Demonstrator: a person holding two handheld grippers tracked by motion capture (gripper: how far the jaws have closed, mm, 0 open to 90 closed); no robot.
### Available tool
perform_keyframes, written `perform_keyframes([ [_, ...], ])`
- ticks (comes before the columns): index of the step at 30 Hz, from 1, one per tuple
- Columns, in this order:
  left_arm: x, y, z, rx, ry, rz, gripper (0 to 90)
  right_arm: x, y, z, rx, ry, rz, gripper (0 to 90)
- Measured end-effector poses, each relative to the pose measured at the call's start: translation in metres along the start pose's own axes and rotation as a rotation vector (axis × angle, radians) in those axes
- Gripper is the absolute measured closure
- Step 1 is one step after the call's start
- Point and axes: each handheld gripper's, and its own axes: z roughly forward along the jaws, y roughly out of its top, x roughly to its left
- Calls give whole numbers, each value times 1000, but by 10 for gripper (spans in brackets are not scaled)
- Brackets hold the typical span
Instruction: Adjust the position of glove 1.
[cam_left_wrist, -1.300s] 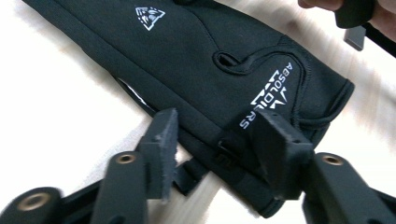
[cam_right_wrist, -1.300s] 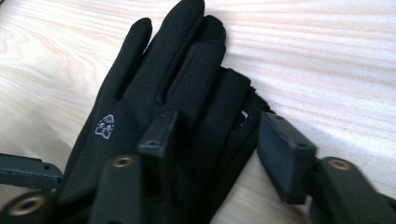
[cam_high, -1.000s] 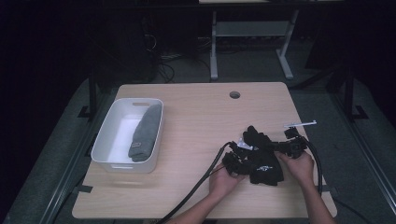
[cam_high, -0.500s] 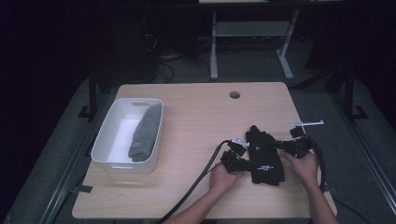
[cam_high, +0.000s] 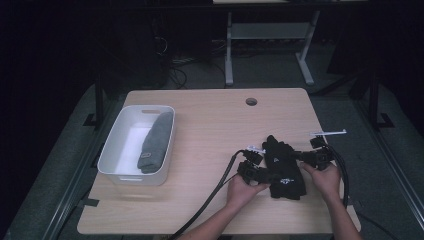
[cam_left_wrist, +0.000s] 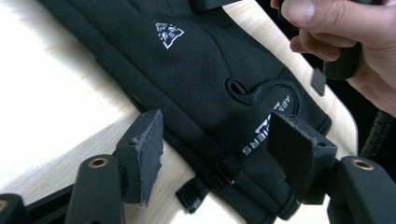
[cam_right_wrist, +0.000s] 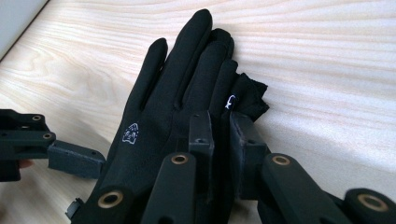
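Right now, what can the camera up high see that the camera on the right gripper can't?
High view: a white bin with a grey rolled cloth inside, a round hole in the tabletop, and both of the person's hands.

Right gripper view: close up, the right gripper is pinched shut on the edge of the black glove, and a small white logo shows on the glove.

Both: the glove, the wooden table, and the left gripper, whose jaws have just been opening.

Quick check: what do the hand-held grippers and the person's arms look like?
Both are black: left hand-held gripper, right hand-held gripper. Flat black jaws with brass rivets on the links, and a thick black cable trailing back. Forearms are bare, no sleeves.
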Motion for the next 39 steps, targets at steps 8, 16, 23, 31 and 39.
perform_keyframes([
  [8, -14, 4, 11, 18, 123, 105, 646, 2, -1, -6, -19, -10, 1, 806],
  [16, -10, 7, 16, 6, 89, 96, 849, 3, 0, -9, -22, -16, -2, 808],
  [23, -4, 8, 9, 11, 53, 78, 895, 3, 0, -15, -39, -11, 9, 808],
  [31, -2, 14, -9, -2, 34, 89, 896, 10, 5, -18, -49, -6, -7, 809],
  [39, 2, 15, -14, 21, 16, 96, 892, 19, 13, -18, -23, -33, -36, 809],
])
